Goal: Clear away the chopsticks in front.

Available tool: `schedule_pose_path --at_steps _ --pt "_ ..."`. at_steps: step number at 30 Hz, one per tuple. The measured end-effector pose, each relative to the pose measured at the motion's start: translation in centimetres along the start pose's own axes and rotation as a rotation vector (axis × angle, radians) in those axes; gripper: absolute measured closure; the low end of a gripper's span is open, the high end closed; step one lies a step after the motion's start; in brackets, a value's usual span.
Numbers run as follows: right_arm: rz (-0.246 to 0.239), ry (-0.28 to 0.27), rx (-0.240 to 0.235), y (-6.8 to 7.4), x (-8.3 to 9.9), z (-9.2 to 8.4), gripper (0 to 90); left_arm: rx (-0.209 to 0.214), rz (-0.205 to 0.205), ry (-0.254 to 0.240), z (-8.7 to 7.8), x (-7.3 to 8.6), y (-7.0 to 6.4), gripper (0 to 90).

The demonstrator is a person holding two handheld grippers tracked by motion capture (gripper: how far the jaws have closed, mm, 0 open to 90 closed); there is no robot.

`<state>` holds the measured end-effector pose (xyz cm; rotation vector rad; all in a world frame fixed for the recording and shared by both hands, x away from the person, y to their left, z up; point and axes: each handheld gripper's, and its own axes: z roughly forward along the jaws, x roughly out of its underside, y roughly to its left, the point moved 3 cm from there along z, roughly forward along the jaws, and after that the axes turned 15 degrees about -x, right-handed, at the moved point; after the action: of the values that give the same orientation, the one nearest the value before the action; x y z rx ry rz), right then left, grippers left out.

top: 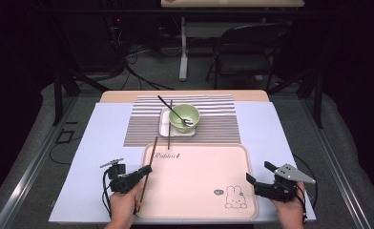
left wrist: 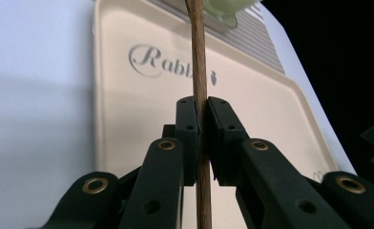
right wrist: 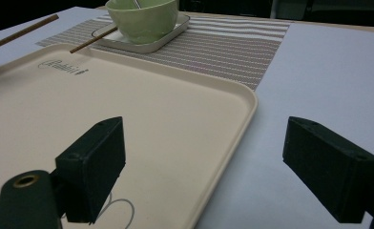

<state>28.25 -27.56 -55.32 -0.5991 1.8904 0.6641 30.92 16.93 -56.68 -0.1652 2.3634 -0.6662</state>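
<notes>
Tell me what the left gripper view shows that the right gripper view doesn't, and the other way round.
Left gripper view: the left tongs shut on a chopstick, close up. Right gripper view: the right tongs standing open with nothing between them, a second chopstick resting on the white dish, and the spoon handle in the bowl. Both: the cream tray, green bowl, and striped mat.

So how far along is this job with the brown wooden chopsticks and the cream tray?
Early on, by the look of it. The cream plastic tray holds nothing yet. In hand: the left gripper is shut on one brown wooden chopstick over the tray's left edge. Left, I'd guess: the second chopstick leans on the white dish under the green bowl with its spoon. The right gripper waits open.
</notes>
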Motion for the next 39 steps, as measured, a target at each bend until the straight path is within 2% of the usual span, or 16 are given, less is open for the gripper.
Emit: schedule_pose_path --at_steps 1,9,15,17,22,30,36,39 --pt "-0.002 0.0 0.0 0.0 0.0 0.0 13.9 -0.009 0.011 0.004 0.1 0.1 0.0 83.5" --pt "-0.002 0.0 0.0 0.0 0.0 0.0 13.9 -0.071 -0.013 0.048 0.9 0.5 0.7 83.5" --pt "-0.003 0.0 -0.001 0.1 0.0 0.0 13.9 -0.088 -0.026 0.084 1.2 0.5 0.7 83.3" --pt "-0.003 -0.001 -0.001 0.1 0.0 0.0 13.9 -0.081 -0.043 0.109 1.4 0.4 0.8 83.2" --pt "-0.003 -0.002 -0.002 0.1 -0.1 0.0 13.9 -0.081 -0.036 0.129 1.5 0.2 0.8 77.8" --pt "-0.002 -0.001 -0.002 0.1 0.0 0.0 13.9 -0.081 0.005 0.113 1.4 0.1 0.7 76.5" --pt "-0.006 0.0 -0.002 0.1 -0.1 0.0 13.9 -0.072 0.004 0.099 1.2 0.0 0.7 75.4" --pt "-0.005 0.0 -0.002 0.1 0.0 0.0 13.9 -0.049 -0.003 0.088 1.0 -0.2 0.7 70.4"
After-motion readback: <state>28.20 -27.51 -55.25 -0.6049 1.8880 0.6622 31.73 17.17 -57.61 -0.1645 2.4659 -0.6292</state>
